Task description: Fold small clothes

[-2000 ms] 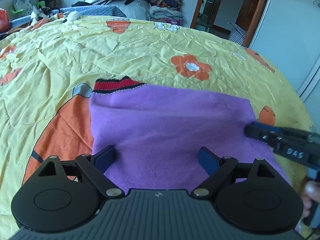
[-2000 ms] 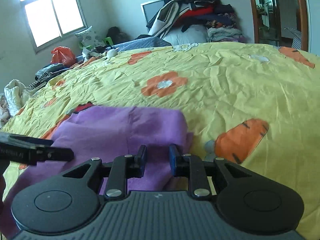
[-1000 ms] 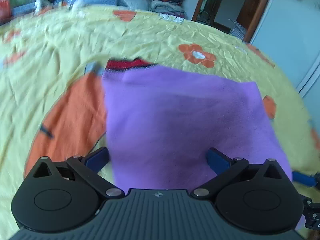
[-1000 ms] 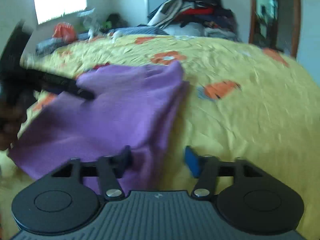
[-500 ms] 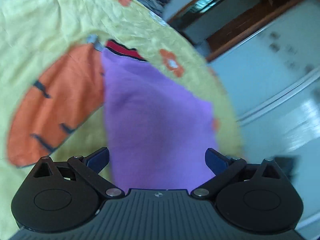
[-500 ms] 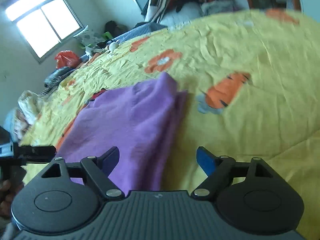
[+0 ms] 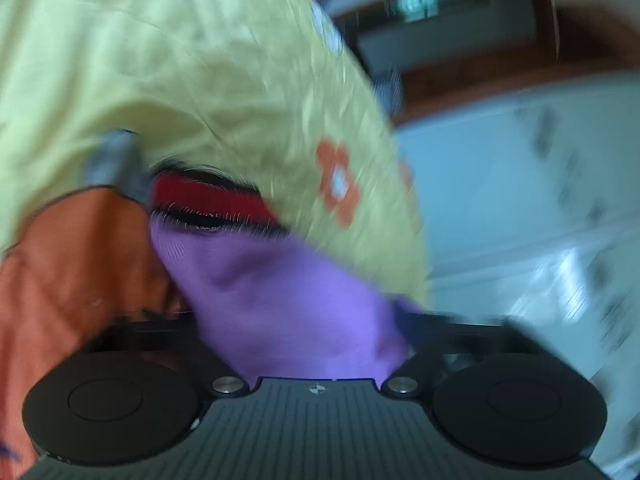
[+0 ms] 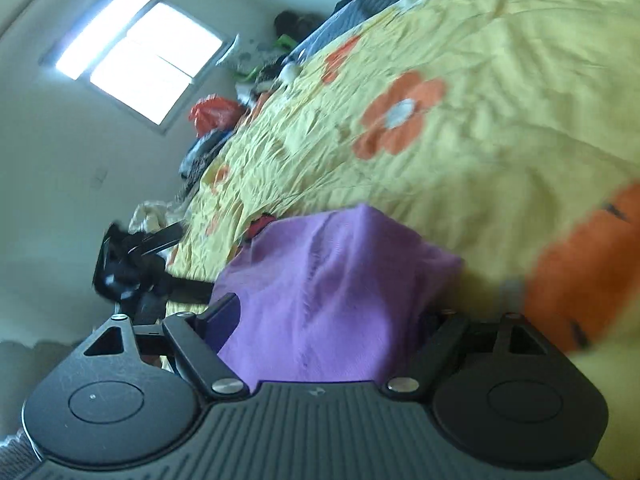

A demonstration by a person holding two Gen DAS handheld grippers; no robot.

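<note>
You have the purple garment (image 8: 328,292) lying on the yellow bed (image 8: 480,152) with its near edge between the spread fingers of both your left gripper (image 7: 316,332) and right gripper (image 8: 332,320), red band (image 7: 208,200) pointing away from you.

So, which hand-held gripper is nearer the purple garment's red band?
Left. Left hand-held gripper straddles the purple garment just below the red band; right hand-held gripper straddles its opposite side.

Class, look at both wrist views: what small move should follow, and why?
Probably shut both grippers on the purple garment. Its near edge already sits between the spread fingers of the left gripper and the right gripper, though blur hides exact contact.
</note>
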